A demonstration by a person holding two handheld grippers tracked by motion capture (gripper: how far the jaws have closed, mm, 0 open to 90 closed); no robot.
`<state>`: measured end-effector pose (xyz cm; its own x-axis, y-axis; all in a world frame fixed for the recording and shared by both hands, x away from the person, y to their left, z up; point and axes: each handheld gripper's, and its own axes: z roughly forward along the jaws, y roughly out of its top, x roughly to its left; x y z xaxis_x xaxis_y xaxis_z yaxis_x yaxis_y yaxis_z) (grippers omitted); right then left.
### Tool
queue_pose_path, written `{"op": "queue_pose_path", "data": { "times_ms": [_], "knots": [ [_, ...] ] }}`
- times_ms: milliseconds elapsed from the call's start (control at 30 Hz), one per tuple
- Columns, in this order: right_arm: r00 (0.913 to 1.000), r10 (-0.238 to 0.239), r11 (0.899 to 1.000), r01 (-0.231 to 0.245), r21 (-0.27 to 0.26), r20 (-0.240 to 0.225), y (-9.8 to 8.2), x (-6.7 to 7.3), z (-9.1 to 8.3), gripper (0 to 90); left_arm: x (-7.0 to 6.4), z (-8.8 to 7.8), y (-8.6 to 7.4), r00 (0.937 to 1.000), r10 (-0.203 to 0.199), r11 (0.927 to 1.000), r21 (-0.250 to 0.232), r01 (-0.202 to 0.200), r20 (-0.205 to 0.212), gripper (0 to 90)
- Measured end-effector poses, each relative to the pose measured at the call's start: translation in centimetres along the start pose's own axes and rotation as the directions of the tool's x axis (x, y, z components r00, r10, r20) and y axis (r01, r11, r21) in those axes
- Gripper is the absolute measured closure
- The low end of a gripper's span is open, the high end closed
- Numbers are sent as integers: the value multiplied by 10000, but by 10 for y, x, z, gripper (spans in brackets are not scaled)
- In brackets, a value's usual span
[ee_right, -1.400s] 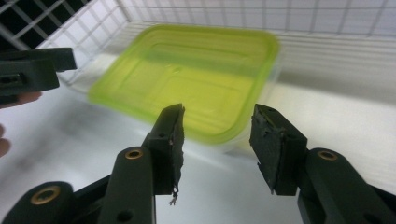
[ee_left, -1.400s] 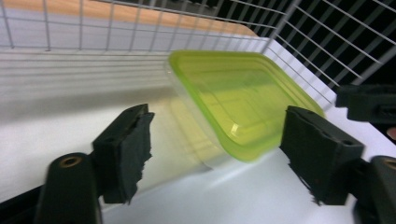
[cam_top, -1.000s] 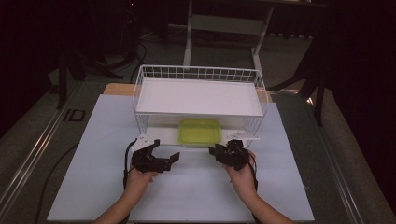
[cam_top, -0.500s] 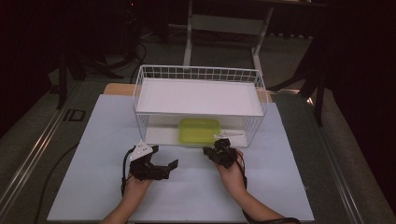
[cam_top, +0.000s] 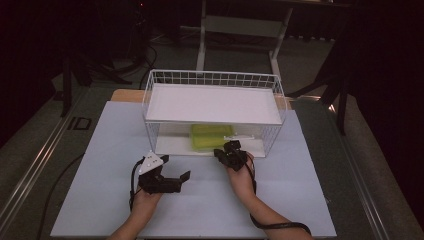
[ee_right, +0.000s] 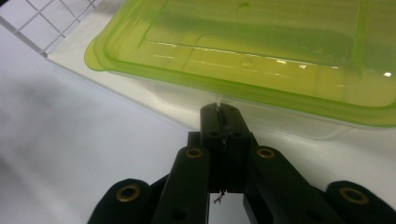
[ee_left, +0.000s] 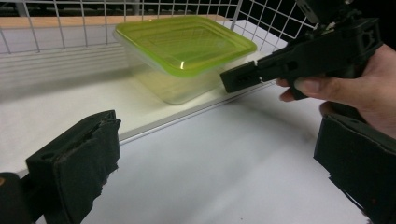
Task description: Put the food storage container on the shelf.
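Note:
A clear plastic box with a lime-green lid (cam_top: 212, 136) (ee_left: 184, 46) (ee_right: 261, 51) sits on the lower white shelf (ee_left: 51, 102) of a wire rack (cam_top: 210, 77). My right gripper (cam_top: 222, 152) (ee_right: 219, 111) is shut with nothing between its jaws. Its tip points at the box's clear front wall, just under the lid rim; I cannot tell whether it touches. The left gripper view also catches the right gripper (ee_left: 236, 78) beside the box. My left gripper (cam_top: 176, 169) (ee_left: 215, 177) stands open over the white mat, a little in front of the rack, holding nothing.
A white board (cam_top: 215, 102) covers the top of the wire rack, so the box lies in a low slot open at the front. The rack stands on a white mat (cam_top: 310, 175) over a grey table. Dark stands and cables lie behind.
My right hand has moved forward and left, from the mat up to the rack's front opening by the box. The left hand has stayed about where it was.

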<state>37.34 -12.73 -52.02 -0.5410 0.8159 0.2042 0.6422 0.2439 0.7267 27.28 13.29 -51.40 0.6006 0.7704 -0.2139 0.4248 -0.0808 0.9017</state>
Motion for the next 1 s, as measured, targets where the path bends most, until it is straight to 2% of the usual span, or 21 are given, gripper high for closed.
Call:
{"op": "queue_pose_path", "data": {
  "times_ms": [167,300,433,533,633,667,833,900,1000],
  "knots": [
    [9998,-195,9998,195,-17,66,5,1,8,891,0,-1,0,10000,-23,10000,-34,23,38,12],
    [9998,-125,9998,127,-146,124,11,-1,15,890,0,-1,0,10000,-23,10000,1,23,0,12],
    [9999,113,9998,-111,-171,82,14,-1,19,877,-2,1,-1,9989,456,9987,220,-457,67,12],
    [9998,2,9999,0,-136,178,16,0,22,878,-2,1,-1,9993,371,9992,174,-372,52,12],
    [9995,273,9996,-272,-49,164,19,2,23,879,-2,0,-1,9994,335,9994,106,-336,82,12],
    [9998,99,9998,-96,-179,161,21,1,24,879,-3,0,-1,9993,365,9993,102,-365,45,12],
    [9994,138,9996,-129,-263,330,28,-1,26,880,-2,0,0,9989,479,9988,93,-479,15,12],
    [9995,297,9994,-294,-164,144,29,-2,26,888,-1,-1,0,9990,437,9990,105,-436,-32,12],
    [9995,160,9998,-156,-150,260,29,0,28,885,0,-1,-1,9992,401,9992,88,-400,-82,12]
  ]
}}
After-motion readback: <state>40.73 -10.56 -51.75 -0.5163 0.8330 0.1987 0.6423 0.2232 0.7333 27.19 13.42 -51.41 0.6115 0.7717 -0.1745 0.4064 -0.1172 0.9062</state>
